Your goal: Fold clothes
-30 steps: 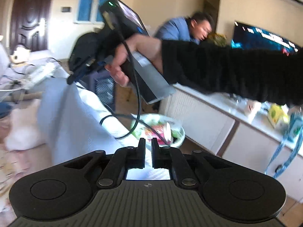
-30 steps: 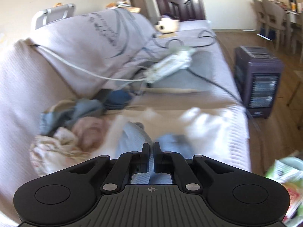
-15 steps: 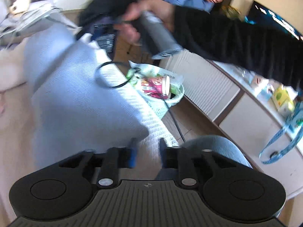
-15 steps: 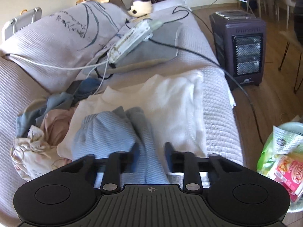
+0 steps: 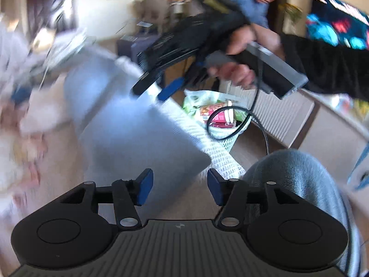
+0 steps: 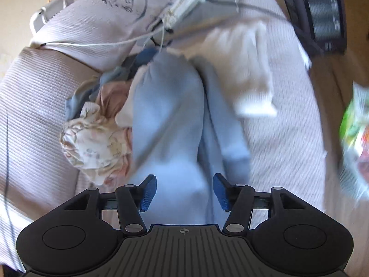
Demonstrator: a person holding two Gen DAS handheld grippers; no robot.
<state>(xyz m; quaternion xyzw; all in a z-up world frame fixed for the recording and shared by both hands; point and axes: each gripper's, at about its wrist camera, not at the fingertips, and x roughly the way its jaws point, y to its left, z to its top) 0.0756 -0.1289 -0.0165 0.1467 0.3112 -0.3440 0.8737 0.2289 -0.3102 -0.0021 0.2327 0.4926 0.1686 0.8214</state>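
Both tongs are mid-release here. The left gripper (image 5: 177,187) has its jaws opening, blue pads apart, and nothing is pinched between them. The blue garment (image 5: 138,133) lies flat just past the tips, one corner of it reaching in front of the gap, spread over the white cover of the sofa (image 5: 221,159). Off to the right of those tongs there's a grey knee (image 5: 299,184), and further out a basket (image 5: 228,117) full of snack wrappers on the floor.

The right gripper (image 6: 184,190) is opening too. From its own camera the blue garment (image 6: 168,120) runs straight ahead from under the tips, bunched into long folds. Fabric sits below the gap, but the pads don't press on it. In the left view the same gripper (image 5: 159,85) hangs above the far end of the garment, held by a hand (image 5: 235,69) in a black sleeve.

Left of the right tongs is a crumpled pile (image 6: 96,133) of pinkish and blue clothes. A white garment (image 6: 244,69) lies ahead and to the right, touching the blue one. A heater (image 6: 320,16) stands far right. Everything's pretty blurry.
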